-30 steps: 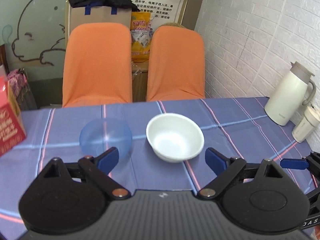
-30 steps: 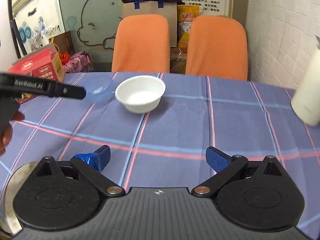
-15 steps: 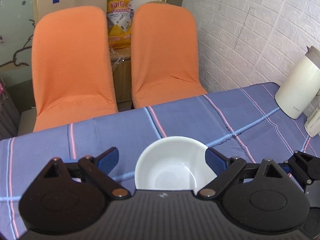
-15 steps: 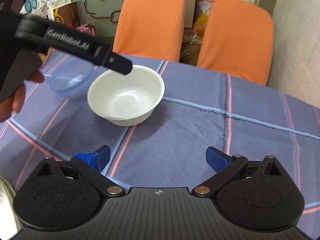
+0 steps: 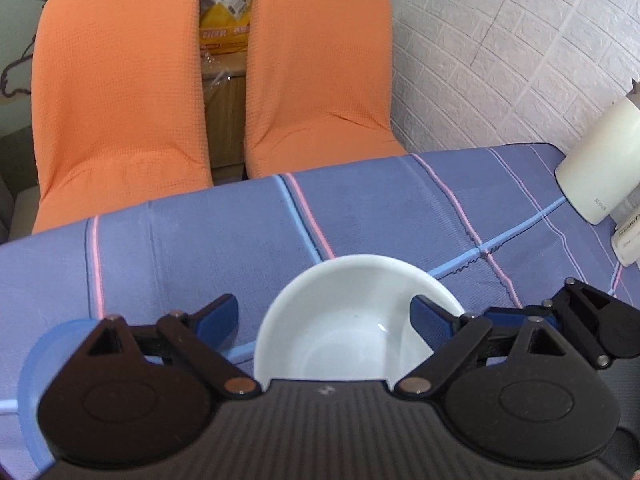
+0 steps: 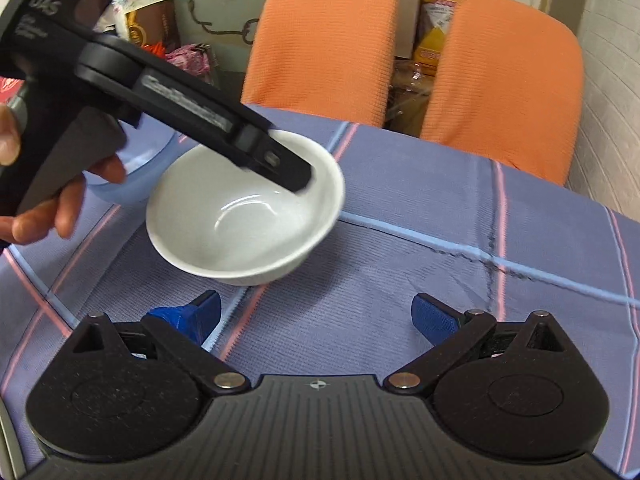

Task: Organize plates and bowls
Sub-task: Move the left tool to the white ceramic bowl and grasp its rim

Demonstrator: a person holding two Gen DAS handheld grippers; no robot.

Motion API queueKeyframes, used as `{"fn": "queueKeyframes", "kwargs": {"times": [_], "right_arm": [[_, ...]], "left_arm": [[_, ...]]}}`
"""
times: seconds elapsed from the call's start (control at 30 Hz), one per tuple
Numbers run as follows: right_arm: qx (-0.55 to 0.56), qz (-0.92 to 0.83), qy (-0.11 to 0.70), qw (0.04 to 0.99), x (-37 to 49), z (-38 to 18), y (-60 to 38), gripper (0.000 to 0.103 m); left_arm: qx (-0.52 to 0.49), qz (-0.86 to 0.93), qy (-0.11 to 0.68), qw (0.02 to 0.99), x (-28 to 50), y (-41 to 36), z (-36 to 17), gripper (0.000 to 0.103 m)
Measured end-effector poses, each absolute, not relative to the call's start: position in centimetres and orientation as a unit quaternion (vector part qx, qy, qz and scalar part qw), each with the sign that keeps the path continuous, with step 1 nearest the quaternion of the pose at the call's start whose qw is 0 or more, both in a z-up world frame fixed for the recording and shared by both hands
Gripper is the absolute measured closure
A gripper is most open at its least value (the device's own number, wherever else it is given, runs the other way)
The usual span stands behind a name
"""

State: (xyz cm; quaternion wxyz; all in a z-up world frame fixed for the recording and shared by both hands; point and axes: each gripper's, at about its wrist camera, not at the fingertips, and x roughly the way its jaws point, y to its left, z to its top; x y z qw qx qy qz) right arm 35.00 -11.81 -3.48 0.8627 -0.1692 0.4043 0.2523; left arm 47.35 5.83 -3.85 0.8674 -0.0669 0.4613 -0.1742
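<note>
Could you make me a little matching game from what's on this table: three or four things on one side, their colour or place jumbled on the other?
Things:
1. bowl
2. see-through bowl
3. chairs
4. jug

Descriptions:
A. orange, behind the table
B. white, with one finger of the open left tool inside it
C. cream, by the brick wall
D. pale blue, just left of the white one

Pairs: 1-B, 2-D, 3-A, 4-C
</note>
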Motion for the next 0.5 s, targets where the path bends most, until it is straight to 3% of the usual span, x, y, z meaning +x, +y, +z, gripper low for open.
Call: {"fn": "queueKeyframes", "kwargs": {"times": [0.37, 0.5], "right_arm": [[-0.185, 0.274, 0.384, 0.862, 35.8, -4.1, -9.5, 0.015], [-0.189, 0.279, 0.374, 0.864, 36.0, -4.0, -9.1, 0.015]], "left_arm": [[-0.074, -0.183, 0.463, 0.864, 46.9, 6.1, -4.2, 0.015], [-0.079, -0.192, 0.473, 0.856, 47.1, 6.0, -4.6, 0.037]]}}
